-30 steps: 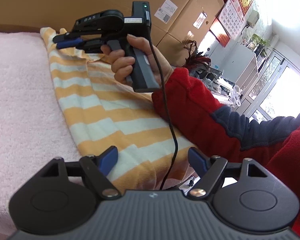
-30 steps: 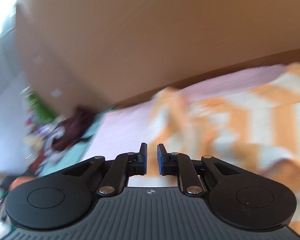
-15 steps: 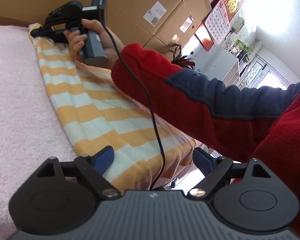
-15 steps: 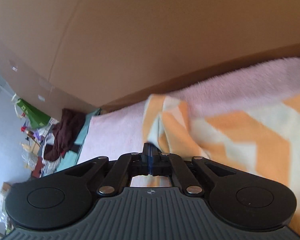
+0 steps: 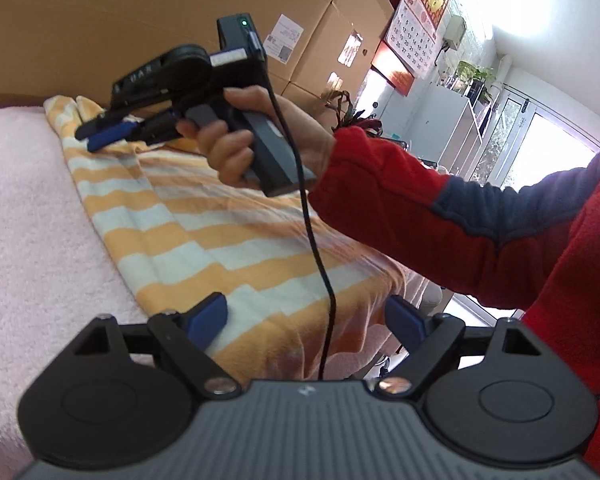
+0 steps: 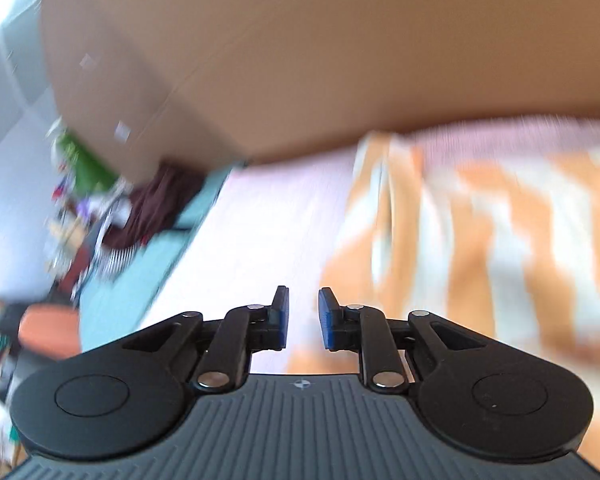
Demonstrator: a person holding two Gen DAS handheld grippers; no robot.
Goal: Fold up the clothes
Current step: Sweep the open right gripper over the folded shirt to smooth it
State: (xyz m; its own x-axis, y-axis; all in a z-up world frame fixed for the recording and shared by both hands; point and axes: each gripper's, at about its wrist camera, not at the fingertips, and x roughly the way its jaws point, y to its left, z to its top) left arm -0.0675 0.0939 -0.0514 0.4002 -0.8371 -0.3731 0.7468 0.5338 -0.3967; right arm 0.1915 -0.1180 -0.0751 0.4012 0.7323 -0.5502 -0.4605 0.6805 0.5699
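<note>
With the orange-and-white striped garment (image 5: 204, 236) flat on the pink towel (image 5: 28, 220), my right gripper (image 6: 303, 318) has just parted, empty, above its far end, my left gripper (image 5: 306, 316) spread over its near hem, so next I pinch both ends.

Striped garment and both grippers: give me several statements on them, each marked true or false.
1. The striped garment is orange and white. True.
2. It lies on a green plastic sheet. False: it lies on a pink towel.
3. The left gripper stands wide open over the garment's near end. True.
4. The right gripper is clamped on the fabric. False: its jaws have just been opening, with a gap and nothing between them.
5. Cardboard boxes stand behind the towel. True.
</note>
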